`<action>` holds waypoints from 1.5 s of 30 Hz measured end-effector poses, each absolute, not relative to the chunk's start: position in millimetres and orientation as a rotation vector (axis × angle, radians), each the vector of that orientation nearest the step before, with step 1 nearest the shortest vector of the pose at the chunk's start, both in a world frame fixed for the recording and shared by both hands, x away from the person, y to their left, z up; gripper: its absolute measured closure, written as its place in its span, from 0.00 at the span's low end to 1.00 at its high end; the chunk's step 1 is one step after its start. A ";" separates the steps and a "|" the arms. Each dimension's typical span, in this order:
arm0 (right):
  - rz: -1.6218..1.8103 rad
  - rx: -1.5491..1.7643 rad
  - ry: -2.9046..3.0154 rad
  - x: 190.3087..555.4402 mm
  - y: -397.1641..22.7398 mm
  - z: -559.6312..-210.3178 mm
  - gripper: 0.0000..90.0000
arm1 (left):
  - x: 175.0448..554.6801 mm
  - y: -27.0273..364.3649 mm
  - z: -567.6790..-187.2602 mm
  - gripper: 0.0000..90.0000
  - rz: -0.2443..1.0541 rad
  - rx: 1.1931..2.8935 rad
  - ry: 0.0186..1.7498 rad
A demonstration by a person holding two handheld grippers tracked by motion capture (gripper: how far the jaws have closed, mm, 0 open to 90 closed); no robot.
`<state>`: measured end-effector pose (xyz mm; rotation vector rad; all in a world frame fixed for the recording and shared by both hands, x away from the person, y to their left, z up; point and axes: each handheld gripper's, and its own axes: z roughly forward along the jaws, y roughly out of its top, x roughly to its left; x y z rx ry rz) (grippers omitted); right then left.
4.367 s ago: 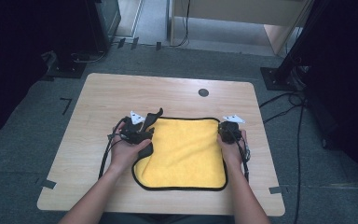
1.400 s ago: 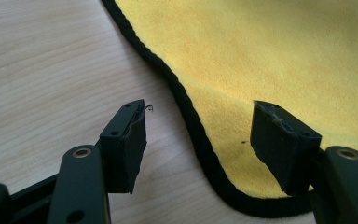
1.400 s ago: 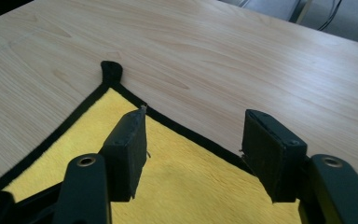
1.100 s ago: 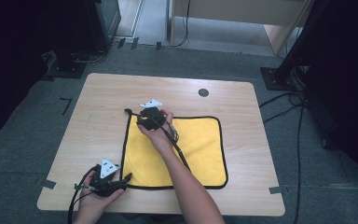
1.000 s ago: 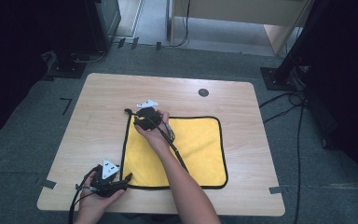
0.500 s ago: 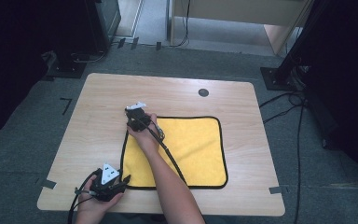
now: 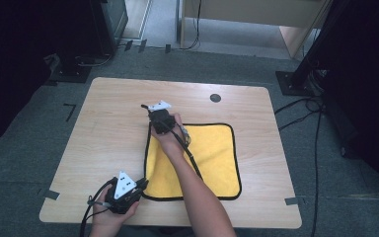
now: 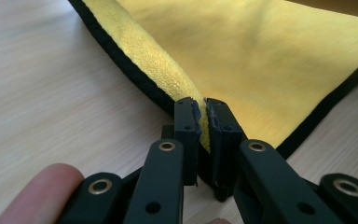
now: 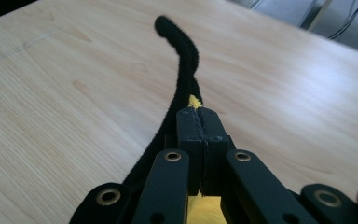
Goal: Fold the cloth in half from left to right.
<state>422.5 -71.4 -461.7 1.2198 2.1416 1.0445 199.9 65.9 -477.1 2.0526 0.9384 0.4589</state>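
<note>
A yellow cloth (image 7: 202,158) with black edging lies flat on the wooden table (image 7: 103,128). My left gripper (image 7: 141,184) is at the cloth's near left corner. In the left gripper view its jaws have just closed, and the left gripper (image 8: 203,109) is shut on the yellow cloth (image 8: 261,51), with that corner raised off the wood. My right arm crosses over the cloth to its far left corner. The right gripper (image 7: 151,113) is shut there, its jaws having just closed. In the right gripper view the black edging (image 9: 182,60) curls up beyond the right gripper (image 9: 200,115).
A small dark round disc (image 7: 215,98) sits in the tabletop near the far edge. Bare wood lies to the left and right of the cloth. Black stand bases (image 7: 74,74) and cables (image 7: 306,113) lie on the grey floor around the table.
The right gripper moved left along the cloth's far edge to its far left corner and shut on it. The left gripper shifted slightly toward the near left corner and shut on it.
</note>
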 end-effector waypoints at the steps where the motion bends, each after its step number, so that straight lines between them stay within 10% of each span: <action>1: 1.045 1.224 2.130 421.0 -79.3 -458.3 1.00 | 200.4 59.8 -475.0 0.94 0.453 2.050 0.924; 40: 0.935 1.446 1.865 403.4 -277.7 -454.9 1.00 | 214.0 -124.0 -474.0 0.94 0.242 2.003 0.717; 45: 0.933 1.476 1.812 402.2 -303.7 -452.6 0.80 | 210.2 -121.8 -471.2 0.52 0.234 2.015 0.655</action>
